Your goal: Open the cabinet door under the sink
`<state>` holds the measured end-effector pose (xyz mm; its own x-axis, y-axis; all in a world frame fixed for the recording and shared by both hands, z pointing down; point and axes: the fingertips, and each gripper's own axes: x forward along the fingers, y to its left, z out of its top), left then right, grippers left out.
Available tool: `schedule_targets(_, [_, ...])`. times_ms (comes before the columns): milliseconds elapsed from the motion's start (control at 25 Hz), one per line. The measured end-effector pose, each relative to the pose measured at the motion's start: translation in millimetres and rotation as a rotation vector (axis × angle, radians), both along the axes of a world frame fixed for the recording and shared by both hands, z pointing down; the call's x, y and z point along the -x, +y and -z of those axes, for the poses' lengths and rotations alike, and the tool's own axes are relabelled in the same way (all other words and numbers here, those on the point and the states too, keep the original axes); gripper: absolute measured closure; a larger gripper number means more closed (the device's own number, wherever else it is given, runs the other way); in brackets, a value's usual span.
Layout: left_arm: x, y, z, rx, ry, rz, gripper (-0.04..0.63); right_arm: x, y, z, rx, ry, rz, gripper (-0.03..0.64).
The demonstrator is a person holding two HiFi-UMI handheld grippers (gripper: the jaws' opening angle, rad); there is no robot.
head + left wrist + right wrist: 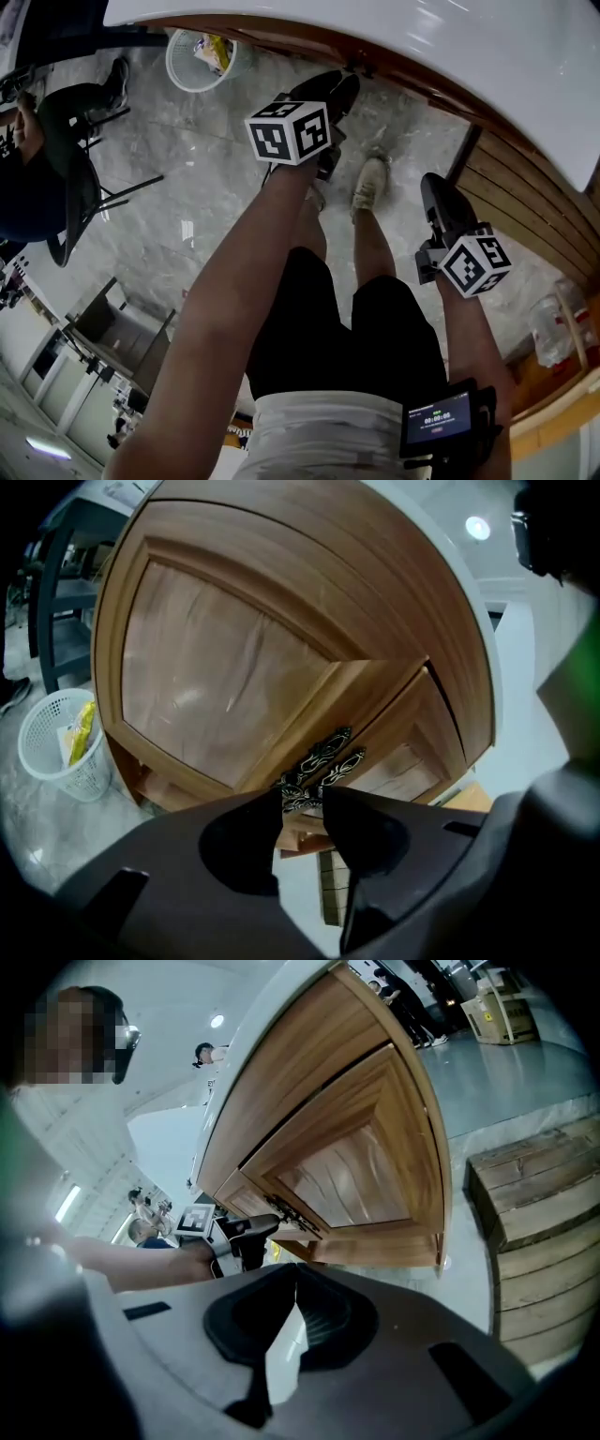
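Observation:
Under the white countertop (450, 37) stands the wooden cabinet, with two panelled doors (216, 677) that meet at a pair of dark ornate handles (326, 757). My left gripper (302, 801) is open right at the handles. Their lower ends show in the gap between its fingertips, and I cannot tell whether the pads touch them. From the head view the left gripper (333, 89) reaches under the counter edge. My right gripper (295, 1279) is shut on nothing and hangs back from the right door (361, 1171). In the head view it (433, 187) is beside the cabinet front.
A white mesh waste basket (202, 58) with yellow rubbish stands on the marble floor left of the cabinet. A seated person on a chair (56, 150) is at the far left. Wooden crates (534, 1204) are stacked at the right, and a plastic bottle (553, 328) stands nearby.

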<state>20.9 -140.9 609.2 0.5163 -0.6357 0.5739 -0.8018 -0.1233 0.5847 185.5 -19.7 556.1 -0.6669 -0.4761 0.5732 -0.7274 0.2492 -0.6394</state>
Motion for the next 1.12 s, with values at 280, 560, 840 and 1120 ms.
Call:
schedule_targets(280, [3.9, -6.4, -7.0, 0.031, 0.106, 0.068, 0.462, -7.4, 11.1, -4.3, 0.019, 0.015, -0.007, 0.601])
schedule_targets(560, [9.0, -9.7, -14.5, 0.029, 0.228, 0.152, 0.462, -11.1, 18.8, -5.8, 0.038, 0.029, -0.005, 0.602])
schedule_targets(840, [1.7, -14.8, -9.3, -0.021, 0.308, 0.130, 0.492, -11.1, 20.6, -3.3, 0.043, 0.042, 0.021, 0.603])
schedule_targets(1120, [-4.1, -13.9, -9.3, -0.003, 0.333, 0.079, 0.499, -8.9, 21.9, -5.6, 0.055, 0.046, 0.030, 0.603])
